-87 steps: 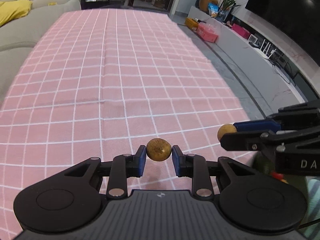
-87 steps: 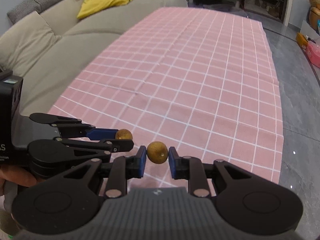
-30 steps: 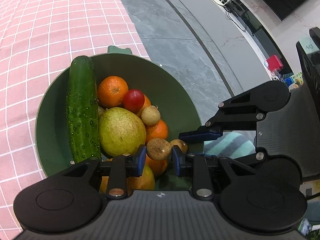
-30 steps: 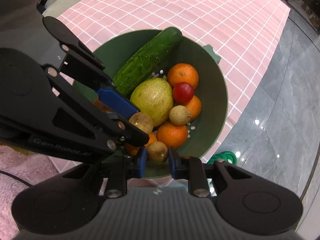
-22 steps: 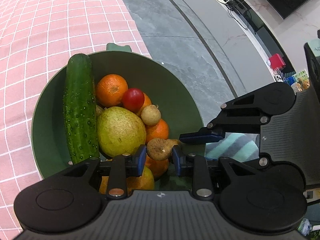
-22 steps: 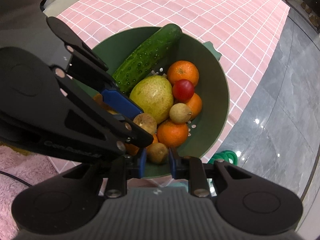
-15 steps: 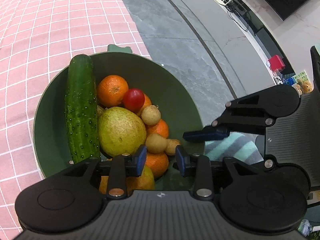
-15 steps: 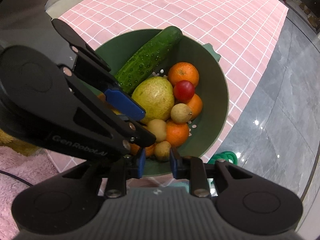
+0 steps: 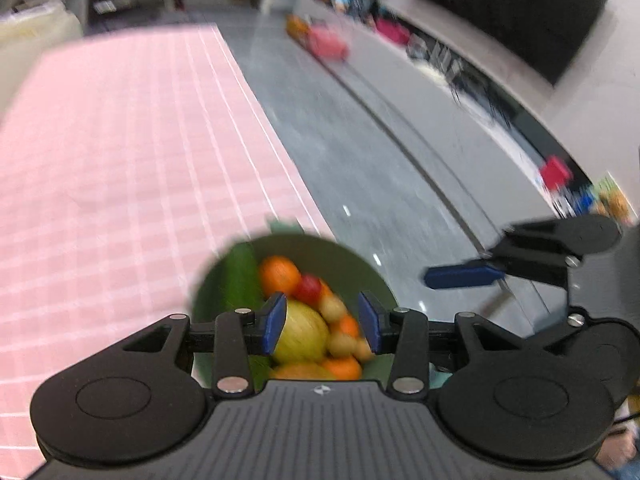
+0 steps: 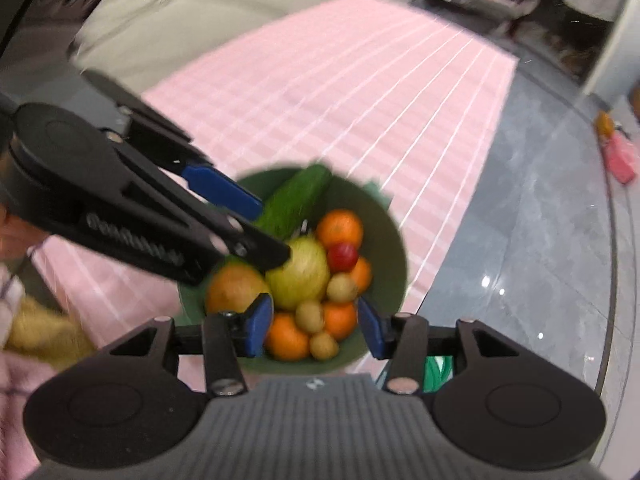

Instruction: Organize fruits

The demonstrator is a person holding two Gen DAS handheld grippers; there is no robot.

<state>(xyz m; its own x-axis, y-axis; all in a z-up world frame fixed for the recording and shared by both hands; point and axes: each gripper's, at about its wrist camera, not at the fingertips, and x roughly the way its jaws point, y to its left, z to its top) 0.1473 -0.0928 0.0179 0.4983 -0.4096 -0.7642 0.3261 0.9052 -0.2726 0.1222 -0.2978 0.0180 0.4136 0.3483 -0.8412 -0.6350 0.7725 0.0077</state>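
Observation:
A green bowl point(image 10: 390, 240) at the corner of the pink checked cloth holds a cucumber point(image 10: 296, 196), a yellow-green pear point(image 10: 300, 276), oranges point(image 10: 340, 226), a red tomato point(image 10: 342, 256) and several small brown fruits point(image 10: 310, 316). My left gripper point(image 9: 322, 322) hangs above the bowl point(image 9: 360, 264), its jaws opening with nothing held. My right gripper point(image 10: 316, 330) also hovers above the bowl, jaws opening and empty. The left gripper's fingers point(image 10: 220, 192) cross the right wrist view over the bowl's left side. Both views are blurred by motion.
The pink checked cloth point(image 9: 120, 160) stretches away to the left. Grey tiled floor point(image 9: 380, 160) lies to the right, with a TV wall and small items beyond. A beige sofa point(image 10: 200, 20) stands behind the cloth. A green object point(image 10: 438, 370) lies below the bowl.
Both grippers let go of their small brown fruits, which now lie in the bowl. Both rose away from the bowl with their jaws spreading wider, and the views tilted up toward the room.

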